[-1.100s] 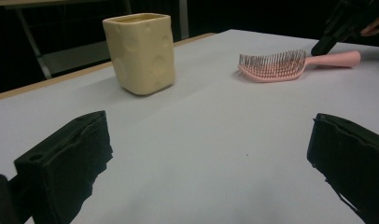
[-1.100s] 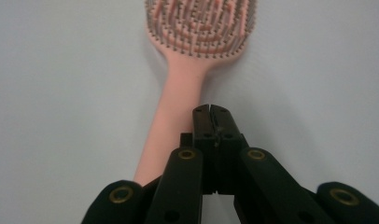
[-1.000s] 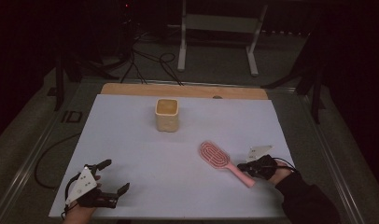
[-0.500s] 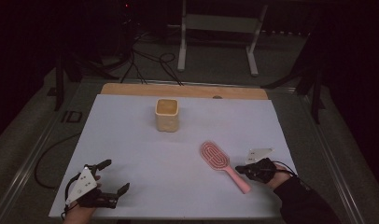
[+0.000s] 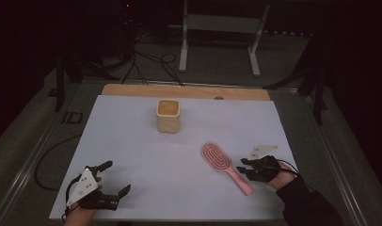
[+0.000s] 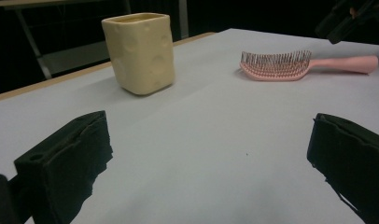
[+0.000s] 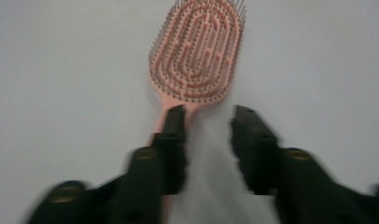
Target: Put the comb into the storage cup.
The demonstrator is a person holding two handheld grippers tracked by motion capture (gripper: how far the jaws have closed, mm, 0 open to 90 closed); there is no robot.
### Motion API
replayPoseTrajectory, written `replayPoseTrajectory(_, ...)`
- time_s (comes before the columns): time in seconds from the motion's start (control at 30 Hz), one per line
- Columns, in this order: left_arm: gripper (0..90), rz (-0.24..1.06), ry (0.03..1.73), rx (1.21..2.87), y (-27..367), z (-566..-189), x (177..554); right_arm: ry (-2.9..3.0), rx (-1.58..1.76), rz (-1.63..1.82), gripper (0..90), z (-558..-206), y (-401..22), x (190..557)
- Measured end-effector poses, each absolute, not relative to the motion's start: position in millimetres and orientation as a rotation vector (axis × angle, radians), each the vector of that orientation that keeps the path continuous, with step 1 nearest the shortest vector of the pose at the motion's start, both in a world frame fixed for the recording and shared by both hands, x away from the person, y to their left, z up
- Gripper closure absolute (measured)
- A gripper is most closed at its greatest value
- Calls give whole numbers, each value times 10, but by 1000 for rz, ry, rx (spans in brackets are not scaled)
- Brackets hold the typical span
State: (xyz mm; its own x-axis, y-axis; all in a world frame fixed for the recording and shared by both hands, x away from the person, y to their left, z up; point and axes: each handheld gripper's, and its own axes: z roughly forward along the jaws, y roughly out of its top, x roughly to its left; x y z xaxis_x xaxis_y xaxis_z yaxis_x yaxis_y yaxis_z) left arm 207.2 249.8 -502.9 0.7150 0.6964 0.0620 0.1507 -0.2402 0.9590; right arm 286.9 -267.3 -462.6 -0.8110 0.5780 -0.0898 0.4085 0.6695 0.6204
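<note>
A pink hairbrush [image 5: 218, 160] lies bristles up on the white table sheet [image 5: 132, 141], its handle toward the near right. My right gripper [image 5: 240, 165] hovers just right of the handle; its jaws have just been opening. In the right gripper view the brush [image 7: 197, 51] lies ahead, its handle running under one jaw, and bare sheet shows between the jaws of the gripper [image 7: 206, 116]. My left gripper [image 5: 118, 175] rests open at the near left, nothing in it. From the left gripper [image 6: 211, 154] I see a cream cup [image 6: 140, 51] and the brush [image 6: 290, 65].
The cream cup [image 5: 169, 115] stands upright at the far middle of the sheet. A wooden strip [image 5: 184, 91] runs along the table's far edge. Cables and a metal stand [image 5: 219, 23] lie on the dark floor beyond.
The right gripper's jaws were together at the brush handle; they now stand apart and the gripper has risen a little. The brush stays flat on the sheet. The left gripper has not moved.
</note>
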Motion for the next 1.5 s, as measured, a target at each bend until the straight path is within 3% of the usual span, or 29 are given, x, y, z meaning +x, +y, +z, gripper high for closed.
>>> replayPoseTrajectory(0.07,0,589,673,1768,2498,-5030,2075,2609,785,867,548,-4611,-2654,2864)
replayPoseTrajectory(0.23,0,590,670,1768,2497,-5027,2072,2612,833,839,283,-4519,-2546,2859)
replayPoseTrajectory(0.4,0,590,669,1767,2499,-5025,2072,2605,872,799,124,-4484,-2449,2883)
replayPoseTrajectory(0.47,0,588,672,1767,2501,-5028,2073,2580,893,778,137,-4490,-2419,2905)
replayPoseTrajectory(0.5,0,589,672,1769,2502,-5027,2071,2597,900,788,204,-4497,-2414,2919)
replayPoseTrajectory(0.53,0,591,670,1768,2502,-5026,2069,2639,926,798,194,-4504,-2410,2946)
replayPoseTrajectory(0.57,0,590,669,1767,2502,-5024,2069,2663,955,801,114,-4520,-2402,2969)
replayPoseTrajectory(0.73,0,591,671,1766,2505,-5024,2069,2613,929,786,95,-4531,-2353,2951)
replayPoseTrajectory(1.0,0,587,671,1765,2504,-5023,2070,2623,959,669,99,-4605,-2261,2972)
replayPoseTrajectory(1.3,0,587,665,1771,2499,-5025,2068,2714,1079,538,173,-4761,-2198,3093)
replayPoseTrajectory(1.5,0,587,664,1772,2499,-5025,2068,2692,1135,512,95,-4824,-2133,3090)
